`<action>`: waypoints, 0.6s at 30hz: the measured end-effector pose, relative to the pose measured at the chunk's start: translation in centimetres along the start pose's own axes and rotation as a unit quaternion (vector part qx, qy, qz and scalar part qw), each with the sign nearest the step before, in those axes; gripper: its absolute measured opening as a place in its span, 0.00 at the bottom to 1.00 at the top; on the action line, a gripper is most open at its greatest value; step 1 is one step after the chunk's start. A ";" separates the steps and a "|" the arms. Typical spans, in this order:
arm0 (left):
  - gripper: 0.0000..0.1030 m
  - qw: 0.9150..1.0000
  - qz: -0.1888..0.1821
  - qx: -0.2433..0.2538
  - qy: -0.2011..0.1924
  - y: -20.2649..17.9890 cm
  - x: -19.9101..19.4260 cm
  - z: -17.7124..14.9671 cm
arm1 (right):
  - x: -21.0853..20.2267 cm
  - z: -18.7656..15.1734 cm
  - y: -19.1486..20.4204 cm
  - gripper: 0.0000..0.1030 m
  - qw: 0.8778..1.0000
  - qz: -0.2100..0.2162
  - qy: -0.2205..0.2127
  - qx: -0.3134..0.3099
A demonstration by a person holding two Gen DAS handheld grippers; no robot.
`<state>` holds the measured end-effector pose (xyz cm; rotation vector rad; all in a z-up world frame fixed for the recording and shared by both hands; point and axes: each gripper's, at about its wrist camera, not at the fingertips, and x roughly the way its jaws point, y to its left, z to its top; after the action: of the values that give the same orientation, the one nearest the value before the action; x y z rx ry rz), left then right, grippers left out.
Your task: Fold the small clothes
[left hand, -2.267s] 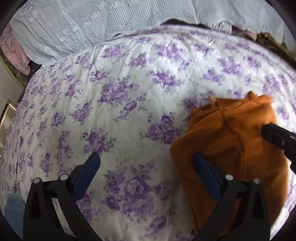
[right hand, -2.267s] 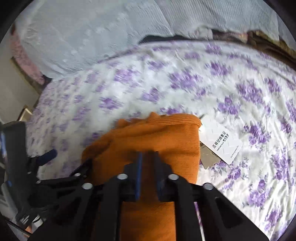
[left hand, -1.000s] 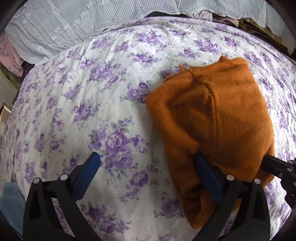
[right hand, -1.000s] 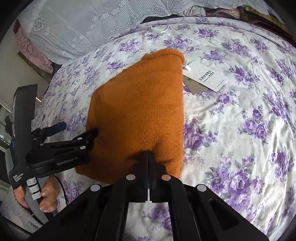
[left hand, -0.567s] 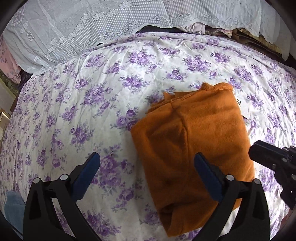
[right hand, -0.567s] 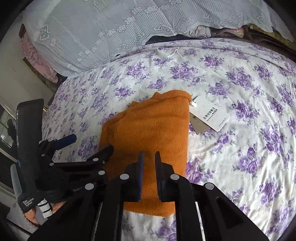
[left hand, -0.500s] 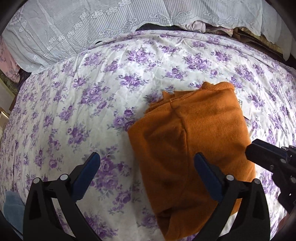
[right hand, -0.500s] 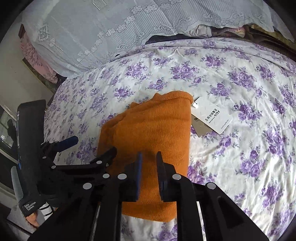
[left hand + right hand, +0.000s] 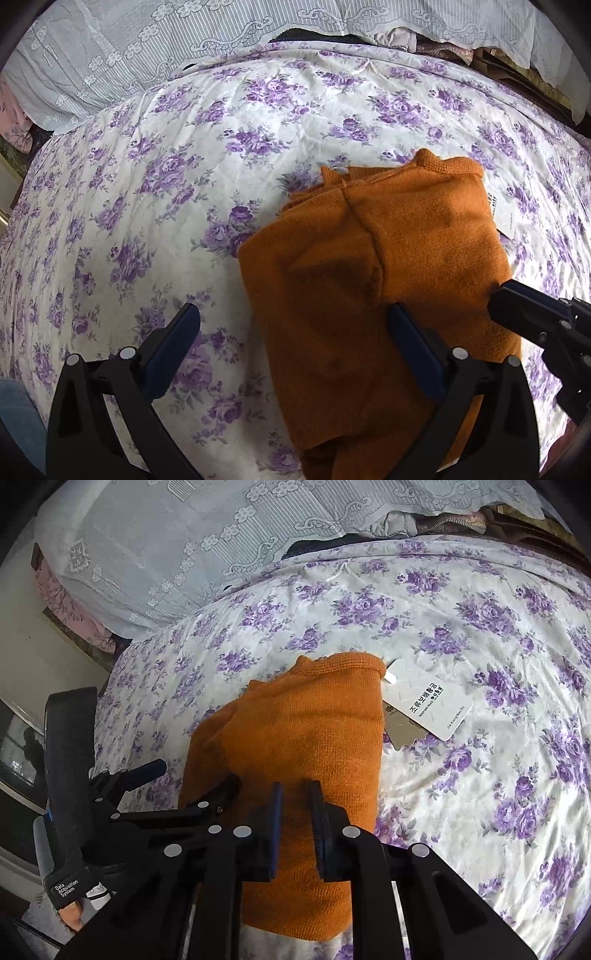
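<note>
1. Floral purple-and-white cotton covers the bed (image 9: 184, 177) under you, with a lace spread (image 9: 177, 554) bunched along its far edge. The sheet is soft and slightly wrinkled, so anything you drag across it may ruck up.
2. The orange knit (image 9: 388, 266) lies folded into a thick oblong on the bed, between your two grippers and nearer the right side in the left view. Its layers look loose at the far end, where an edge pokes out; I judge a careless nudge could spring the fold open.
3. Your left gripper (image 9: 291, 328) is spread wide, nothing between its jaws; its right finger (image 9: 410, 339) hangs over the knit's near edge. Whether it touches, I cannot tell. Lowering it could snag the top layer.
4. Your right gripper (image 9: 296, 827) has its jaws a narrow gap apart above the knit, pinching nothing.
5. The tag (image 9: 424, 705) sticks out beside the knit's far corner. If you fold again, it may stay exposed or catch.
</note>
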<state>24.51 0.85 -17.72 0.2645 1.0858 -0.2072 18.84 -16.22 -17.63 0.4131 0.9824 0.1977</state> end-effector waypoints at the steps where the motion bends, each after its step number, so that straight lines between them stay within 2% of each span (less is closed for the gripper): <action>1: 0.96 1.000 0.001 0.002 0.001 0.0 -0.2 0.0 | -0.2 0.0 -0.1 0.18 1.000 0.001 0.000 0.004; 3: 0.96 1.000 0.005 0.004 0.002 -0.1 -0.5 -0.1 | -0.9 0.0 -0.1 0.32 1.000 -0.006 -0.004 0.008; 4: 0.96 1.000 0.007 0.004 0.003 -0.1 -0.7 -0.2 | -1.4 -0.1 -0.2 0.44 1.000 -0.018 -0.008 0.008; 10: 0.96 1.000 0.001 0.010 0.001 -0.2 -2.4 -1.0 | -3.8 -1.0 -1.5 0.45 0.999 -0.022 -0.022 0.030; 12: 0.96 1.000 -0.001 0.012 -0.001 -0.4 -3.0 -1.3 | -4.5 -1.4 -2.1 0.48 0.999 -0.017 -0.024 0.042; 14: 0.96 1.000 -0.008 0.012 -0.002 -0.4 -3.5 -1.5 | -5.0 -1.8 -2.6 0.55 0.998 -0.012 -0.026 0.054; 18: 0.96 1.000 -0.028 0.009 0.002 -0.3 -3.7 -1.9 | -5.3 -2.1 -3.3 0.58 0.998 -0.004 -0.026 0.063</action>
<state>21.16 1.30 -15.27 0.2504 1.0971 -0.2662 14.10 -20.52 -15.96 0.5265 0.9477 0.1183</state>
